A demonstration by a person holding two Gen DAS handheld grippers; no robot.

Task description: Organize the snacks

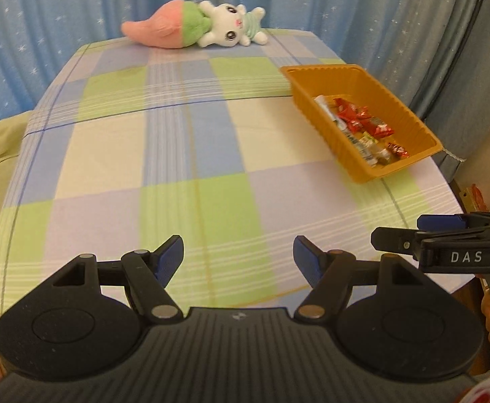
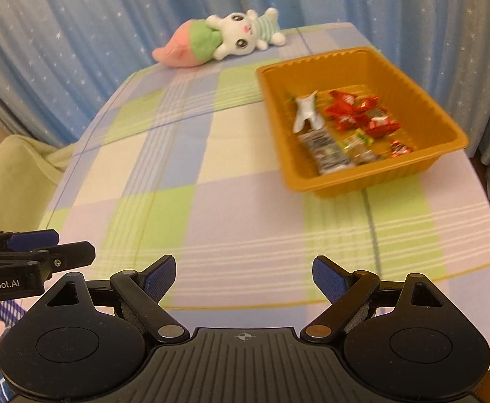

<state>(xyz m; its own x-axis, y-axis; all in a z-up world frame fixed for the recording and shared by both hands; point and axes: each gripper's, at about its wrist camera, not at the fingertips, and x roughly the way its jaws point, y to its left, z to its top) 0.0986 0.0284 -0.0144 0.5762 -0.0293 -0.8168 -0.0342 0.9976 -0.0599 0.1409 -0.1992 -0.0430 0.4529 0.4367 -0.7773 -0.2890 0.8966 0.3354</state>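
1. Both tongs are spread wide with nothing between the pads: left tongs and right tongs hang side by side over the near edge of the table.
2. The snacks all look to be in the orange tray, which sits on the table's right side, well away from both tongs. I can't spot any loose ones on the checked cloth.
3. The tray's right corner sits really close to the table edge. A clumsy nudge from the right tongs could probably push it over.
4. The wrappers are piled and overlapping. If someone grabs in there, I'd guess two come up at once, or a slick red one slips out.
5. The tray looks light and thin-walled, so it may skid or tip if a pad catches the rim.
6. The plush bunny at the far end is out of the way, no worry there.
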